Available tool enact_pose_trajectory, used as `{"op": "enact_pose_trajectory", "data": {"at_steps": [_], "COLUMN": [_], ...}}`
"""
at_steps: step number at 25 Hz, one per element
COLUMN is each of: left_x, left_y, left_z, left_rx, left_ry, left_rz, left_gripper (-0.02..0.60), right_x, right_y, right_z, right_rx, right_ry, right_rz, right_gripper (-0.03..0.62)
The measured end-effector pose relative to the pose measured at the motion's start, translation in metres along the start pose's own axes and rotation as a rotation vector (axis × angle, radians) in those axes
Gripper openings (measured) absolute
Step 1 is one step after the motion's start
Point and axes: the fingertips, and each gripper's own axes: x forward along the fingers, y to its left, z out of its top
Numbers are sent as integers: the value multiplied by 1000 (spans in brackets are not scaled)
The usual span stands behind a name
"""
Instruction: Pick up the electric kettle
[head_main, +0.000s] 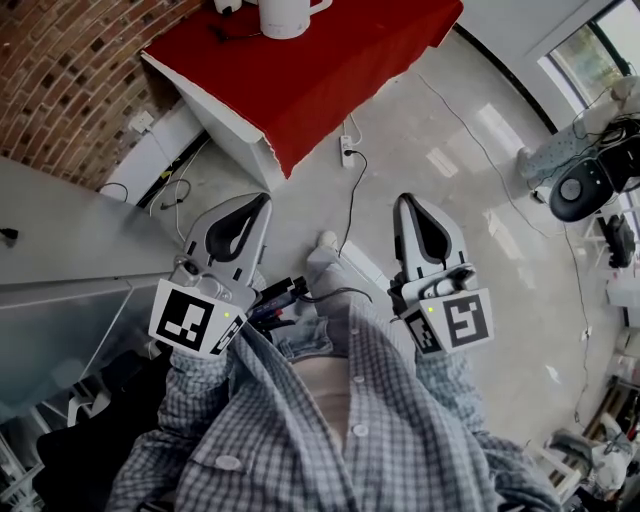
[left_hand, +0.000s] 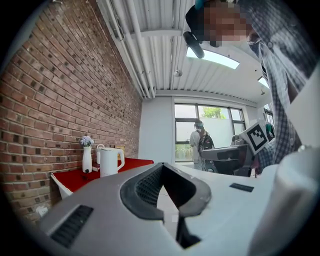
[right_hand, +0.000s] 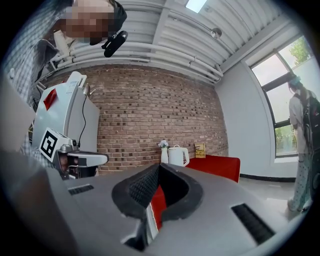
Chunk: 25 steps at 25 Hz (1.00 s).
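Observation:
The white electric kettle (head_main: 288, 14) stands on a red-covered table (head_main: 330, 60) at the top of the head view, well ahead of both grippers. In the left gripper view the kettle (left_hand: 111, 161) sits beside a small white vase (left_hand: 87, 159) of flowers. It appears small and distant in the right gripper view (right_hand: 177, 156). My left gripper (head_main: 263, 200) (left_hand: 162, 165) and right gripper (head_main: 404, 200) (right_hand: 159, 166) are held level side by side above the floor. Both are shut with nothing in them.
A brick wall (left_hand: 60, 100) runs behind the table. A power strip (head_main: 347, 150) with a cable lies on the floor below the table's edge. A grey counter (head_main: 60, 230) is at the left. A person (left_hand: 200, 145) stands by the far window. Equipment (head_main: 580, 185) crowds the right side.

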Motion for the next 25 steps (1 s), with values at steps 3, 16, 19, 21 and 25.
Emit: {"op": "enact_pose_trajectory", "data": {"at_steps": [3,16,19,21,25], "left_x": [13,76,89,97,115], "left_y": [5,48,58,61,72], "left_z": [1,1,2,1,4], "left_rx": [1,-11,-24,-29,-1], "left_ry": [0,23,27,35,57], "left_rz": [8,60,83,89,103], "left_gripper": [0,0,0,0,0], "right_x": [10,83,101,112,135], "right_y": [-12,-54,-64,-72,-89], "right_z": [-2,-4,-6,-5,2], "right_rx": [-2,3,21,34,46], "right_ry": [11,38,47,47,27], "right_rz": [8,80,106,114,120], "right_gripper": [6,6,6,6,6]}}
